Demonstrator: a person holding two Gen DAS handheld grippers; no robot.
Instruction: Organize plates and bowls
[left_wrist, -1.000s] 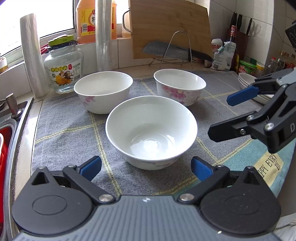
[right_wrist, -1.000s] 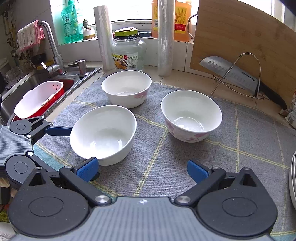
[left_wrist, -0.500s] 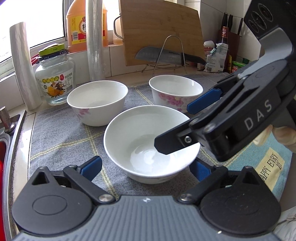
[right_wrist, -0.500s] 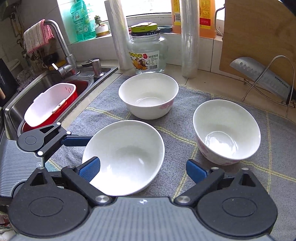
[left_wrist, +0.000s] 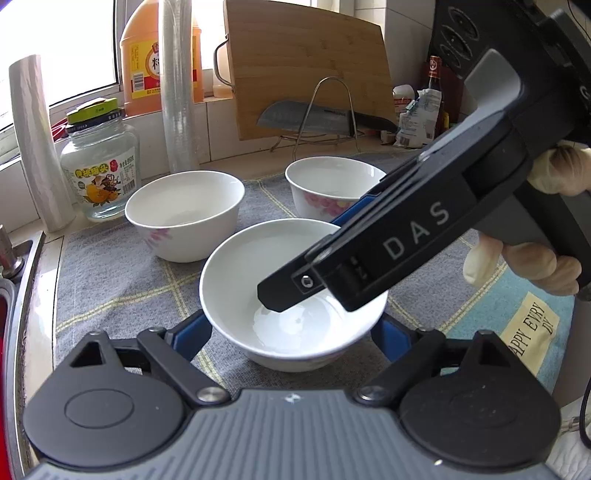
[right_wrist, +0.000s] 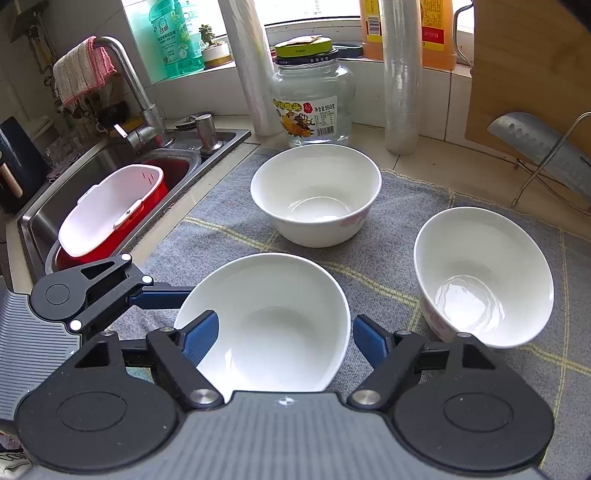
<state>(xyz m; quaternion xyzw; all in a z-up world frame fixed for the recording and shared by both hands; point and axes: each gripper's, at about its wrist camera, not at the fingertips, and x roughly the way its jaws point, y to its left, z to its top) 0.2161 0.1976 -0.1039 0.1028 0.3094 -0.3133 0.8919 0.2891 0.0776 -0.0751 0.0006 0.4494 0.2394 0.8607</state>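
Around the nearest bowl (right_wrist: 269, 325), left hand-held gripper (left_wrist: 291, 338) and right hand-held gripper (right_wrist: 284, 336) both closing, pads not yet pressing (gaps visible); seat squarely before lifting.

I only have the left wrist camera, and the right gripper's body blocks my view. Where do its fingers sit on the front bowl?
Observer: The right gripper straddles the front bowl's right wall, with one pad over the inside and one outside the rim. Its jaws are closing, not yet pinching.
Operator: Is the back right bowl touching the front one?
Observer: No, the right bowl sits apart, and grey mat shows between them.
Operator: What's off to my left?
Observer: The sink holds a red tub with a white basket in it.
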